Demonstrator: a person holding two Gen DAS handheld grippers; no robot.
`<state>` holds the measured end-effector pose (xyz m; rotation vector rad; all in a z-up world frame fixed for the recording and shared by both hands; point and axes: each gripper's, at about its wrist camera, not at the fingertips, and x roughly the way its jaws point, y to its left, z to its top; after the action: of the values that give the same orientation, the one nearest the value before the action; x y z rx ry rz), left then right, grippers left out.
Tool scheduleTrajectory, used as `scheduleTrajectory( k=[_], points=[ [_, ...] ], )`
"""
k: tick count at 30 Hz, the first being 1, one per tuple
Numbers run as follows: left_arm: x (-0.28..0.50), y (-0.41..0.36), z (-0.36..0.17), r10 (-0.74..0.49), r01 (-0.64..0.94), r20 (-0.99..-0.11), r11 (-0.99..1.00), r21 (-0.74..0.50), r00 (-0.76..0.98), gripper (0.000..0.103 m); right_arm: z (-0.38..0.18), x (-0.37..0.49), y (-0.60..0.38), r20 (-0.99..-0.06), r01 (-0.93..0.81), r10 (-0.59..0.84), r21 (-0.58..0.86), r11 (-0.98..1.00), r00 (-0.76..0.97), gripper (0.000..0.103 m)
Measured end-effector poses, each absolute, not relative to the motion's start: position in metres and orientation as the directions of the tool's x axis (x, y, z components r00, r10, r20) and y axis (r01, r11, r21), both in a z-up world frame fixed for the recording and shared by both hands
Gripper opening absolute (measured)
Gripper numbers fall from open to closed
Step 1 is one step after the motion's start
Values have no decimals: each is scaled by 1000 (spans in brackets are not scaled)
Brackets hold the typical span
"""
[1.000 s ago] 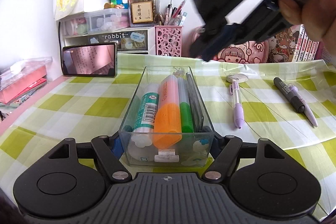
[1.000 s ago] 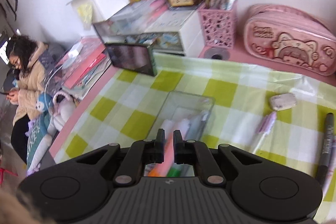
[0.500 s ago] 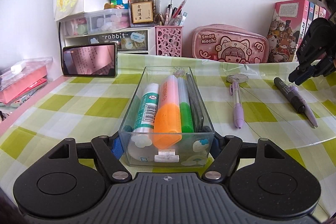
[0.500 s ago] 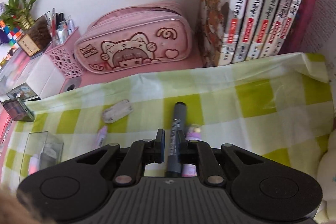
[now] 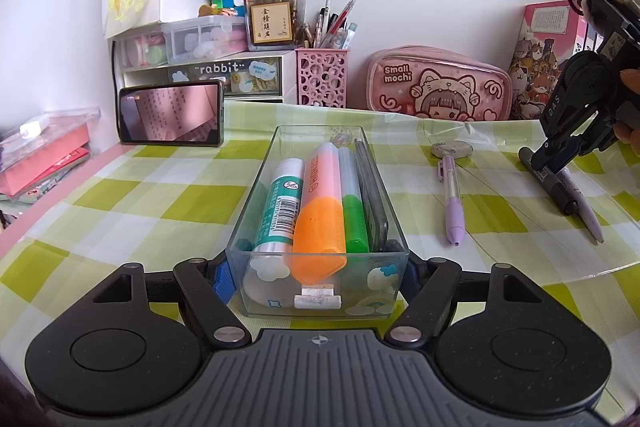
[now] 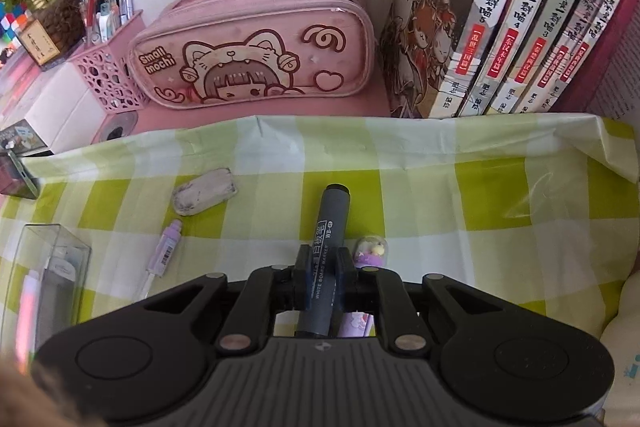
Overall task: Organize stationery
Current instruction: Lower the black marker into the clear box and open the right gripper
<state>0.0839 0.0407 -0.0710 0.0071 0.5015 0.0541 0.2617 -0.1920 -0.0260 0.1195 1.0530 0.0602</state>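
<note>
straddling a grey marker (image 6: 324,259) with the right gripper (image 6: 324,267), jaws just widened, not pinching.
left gripper (image 5: 316,279) clamps the clear box (image 5: 256,227).

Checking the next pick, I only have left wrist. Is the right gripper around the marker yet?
Observer: Yes. The right gripper has a finger on each side of the marker. Its jaws have just been opening, and I see no squeeze yet.
Operator: Anything crowding it?
Observer: A purple pen with a domed charm top lies alongside, just outside the finger on the picture's right.
Operator: Which marker is it?
Observer: The barrel reads WHITE BOARD MARKER.
</note>
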Motion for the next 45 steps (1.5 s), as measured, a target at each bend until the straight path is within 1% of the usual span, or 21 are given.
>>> scheduleTrajectory(
  k=[3,8,14,17,23,28,32,36,45],
  points=[
    [84,41,-71,54,-50,-480,999,20,875,73,-29,265,-186,-873,4,94,109,994,479,32],
    [84,41,-71,54,-51,-481,999,20,875,73,-29,265,-183,-875,12,83,101,995,477,32],
    [84,41,-71,55,-51,-480,998,20,875,73,-18,255,-182,-858,13,132,159,987,497,31],
    [84,41,-71,55,-52,-480,998,21,875,73,-8,247,-179,-836,1,197,230,973,513,31],
    [84,40,-71,54,-51,-480,999,20,875,73,18,236,-147,-778,-89,341,349,933,527,31],
    [84,40,-71,54,-51,-480,998,20,875,73,38,227,-117,-730,-185,445,412,892,519,31],
    [84,40,-71,55,-51,-480,998,20,875,73,42,223,-92,-700,-241,535,481,843,473,31],
    [84,40,-71,54,-51,-480,998,20,875,73,35,226,-68,-674,-247,620,572,782,403,31],
    [84,40,-71,56,-52,-480,998,20,875,73,10,232,-31,-717,-204,624,591,780,312,31]
  ],
)
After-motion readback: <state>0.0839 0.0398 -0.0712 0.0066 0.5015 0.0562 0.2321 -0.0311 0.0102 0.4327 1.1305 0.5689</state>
